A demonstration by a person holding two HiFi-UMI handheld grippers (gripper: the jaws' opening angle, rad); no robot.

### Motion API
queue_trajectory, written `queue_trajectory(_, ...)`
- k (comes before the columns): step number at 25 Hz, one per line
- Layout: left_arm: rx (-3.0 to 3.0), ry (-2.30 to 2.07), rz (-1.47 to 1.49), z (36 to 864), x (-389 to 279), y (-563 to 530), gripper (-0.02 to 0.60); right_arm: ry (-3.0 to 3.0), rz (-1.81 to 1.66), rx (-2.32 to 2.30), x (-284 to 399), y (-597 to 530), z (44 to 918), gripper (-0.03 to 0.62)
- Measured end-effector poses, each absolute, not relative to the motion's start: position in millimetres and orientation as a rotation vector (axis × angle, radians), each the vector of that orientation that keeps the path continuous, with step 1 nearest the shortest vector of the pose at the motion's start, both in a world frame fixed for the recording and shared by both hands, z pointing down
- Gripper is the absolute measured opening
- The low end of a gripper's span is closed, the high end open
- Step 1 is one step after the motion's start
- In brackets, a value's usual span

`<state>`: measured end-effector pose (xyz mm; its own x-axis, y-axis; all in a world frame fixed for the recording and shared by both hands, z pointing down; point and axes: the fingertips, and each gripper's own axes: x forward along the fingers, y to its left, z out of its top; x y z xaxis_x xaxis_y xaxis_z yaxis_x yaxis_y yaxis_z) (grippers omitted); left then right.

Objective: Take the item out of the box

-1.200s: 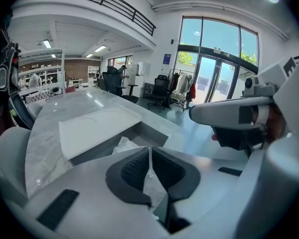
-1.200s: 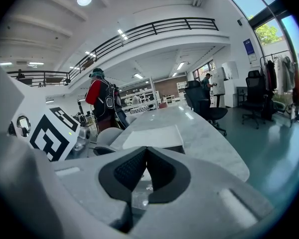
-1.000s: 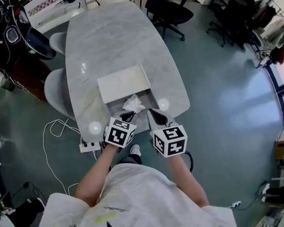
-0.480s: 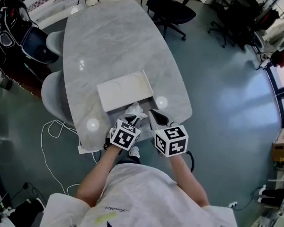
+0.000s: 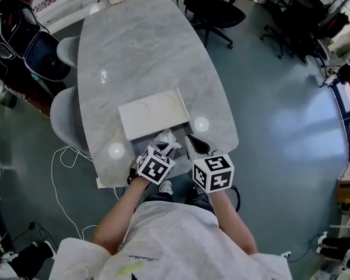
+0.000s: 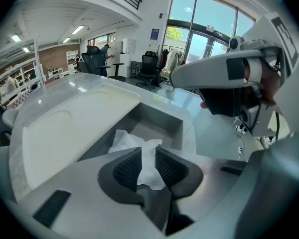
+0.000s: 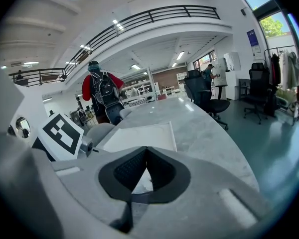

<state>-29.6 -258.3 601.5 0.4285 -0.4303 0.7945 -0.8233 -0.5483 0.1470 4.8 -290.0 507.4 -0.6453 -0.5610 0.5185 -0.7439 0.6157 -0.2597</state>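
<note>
My left tongs [image 6: 148, 157] are clamped on the white crumpled item [image 6: 125, 142], which is soft paper or thin film, I cannot tell which. Only a narrow fold sits between the pads. The rest bunches out just ahead of the tips, at the near end of the open grey box [image 6: 162, 122]. The box's white lid [image 6: 70, 128] lies flat on the desk [image 5: 146, 45], ahead and to the left of these tongs. My worry is the grip: with so little material pinched, a quick pull could let the fold slide out or tear, dropping the item back inside. If the wad catches on a box wall, the box, which looks light and sits close to the desk's near edge, could ride up with it or get dragged toward me and off the edge. Nothing is holding it down. My right tongs [image 7: 146, 152] are closed on nothing, tips touching, and hover just right of the left pair. The two are close enough that a sideways lift could knock them together and jar the item loose.
</note>
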Motion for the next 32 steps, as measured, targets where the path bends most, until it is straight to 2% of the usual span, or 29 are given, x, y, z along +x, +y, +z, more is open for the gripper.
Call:
queue_trajectory(9,2.097,-1.035,1.076,623.9,-34.9,-238.7,0.078,-2.503,0.655,0.891,-2.0,-282.3,520.7,0.005)
queue_trajectory(20,1.978,-1.105,1.182,632.0,-26.0,-258.4,0.077,-2.536,0.678,0.746,20.5,-312.9,520.6,0.005)
queue_trajectory(32,1.876,-1.211,1.241,629.6,-24.4,-270.8,0.026,-2.571,0.702,0.627,34.4,-329.8,518.8,0.005)
